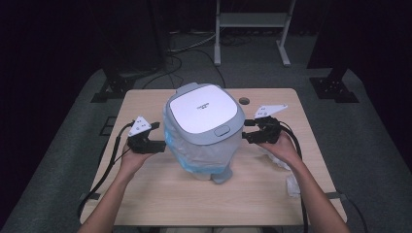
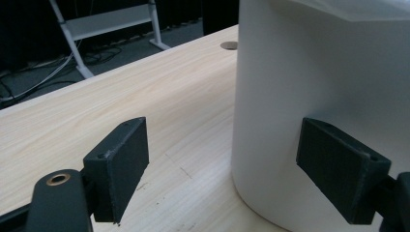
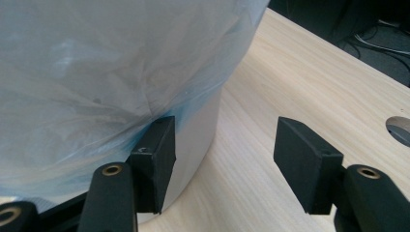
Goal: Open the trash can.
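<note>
I have the lidded bin (image 1: 206, 131) mid-tabletop with its plastic bag (image 3: 87, 82) draped outside, my left gripper (image 2: 220, 169) and right gripper (image 3: 222, 159) both open and empty beside it, so next I'd pinch the bag.

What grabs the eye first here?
The white and grey lidded bin in the middle of the wooden table, with a translucent bluish bag draped down its outside. A black gripper flanks it on either side, the left gripper and the right gripper, both with jaws apart. Crumpled clear plastic lies near the table's right edge.
</note>
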The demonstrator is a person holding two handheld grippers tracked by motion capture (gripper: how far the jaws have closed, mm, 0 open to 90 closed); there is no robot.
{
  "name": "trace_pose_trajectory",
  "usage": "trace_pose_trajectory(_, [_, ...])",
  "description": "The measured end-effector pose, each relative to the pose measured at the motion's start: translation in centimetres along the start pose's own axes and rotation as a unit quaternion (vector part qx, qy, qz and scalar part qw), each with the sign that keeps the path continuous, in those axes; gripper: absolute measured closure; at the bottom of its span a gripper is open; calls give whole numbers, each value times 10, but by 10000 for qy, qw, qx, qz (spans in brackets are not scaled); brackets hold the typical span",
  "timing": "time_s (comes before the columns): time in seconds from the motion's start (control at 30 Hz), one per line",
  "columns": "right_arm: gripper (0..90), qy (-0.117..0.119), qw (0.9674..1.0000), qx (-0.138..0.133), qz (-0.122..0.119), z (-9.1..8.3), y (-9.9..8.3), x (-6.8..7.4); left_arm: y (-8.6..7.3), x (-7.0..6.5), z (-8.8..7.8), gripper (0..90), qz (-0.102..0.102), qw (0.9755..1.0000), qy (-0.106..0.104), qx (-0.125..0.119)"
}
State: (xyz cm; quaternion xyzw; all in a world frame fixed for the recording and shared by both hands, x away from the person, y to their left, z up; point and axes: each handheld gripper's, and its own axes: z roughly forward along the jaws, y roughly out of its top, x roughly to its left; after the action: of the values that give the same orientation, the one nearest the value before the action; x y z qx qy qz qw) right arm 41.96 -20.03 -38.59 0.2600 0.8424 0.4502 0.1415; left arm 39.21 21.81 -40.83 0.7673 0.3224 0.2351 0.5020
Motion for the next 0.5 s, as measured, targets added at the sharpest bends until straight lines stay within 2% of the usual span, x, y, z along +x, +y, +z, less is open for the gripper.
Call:
trace_pose_trajectory(0.13, [390, 55, 10000, -22, -8, -2, -2, 3, 3, 5, 7, 181, -108, 9999, 57, 11])
trace_pose_trajectory(0.3, [390, 99, 9999, -43, -11, -5, -5, 7, 12, 8, 18, 184, 31, 9997, 211, 135])
trace_pose_trajectory(0.43, [348, 84, 10000, -31, -5, -8, -7, 10, 14, 11, 23, 183, -6, 9998, 146, 143])
trace_pose_trajectory(0.47, [283, 88, 9999, 11, 65, -9, -8, 10, 14, 11, 23, 182, -27, 9998, 113, 146])
trace_pose_trajectory(0.5, [283, 88, 9999, 11, 65, -9, -8, 10, 14, 11, 21, 182, -19, 9999, 74, 127])
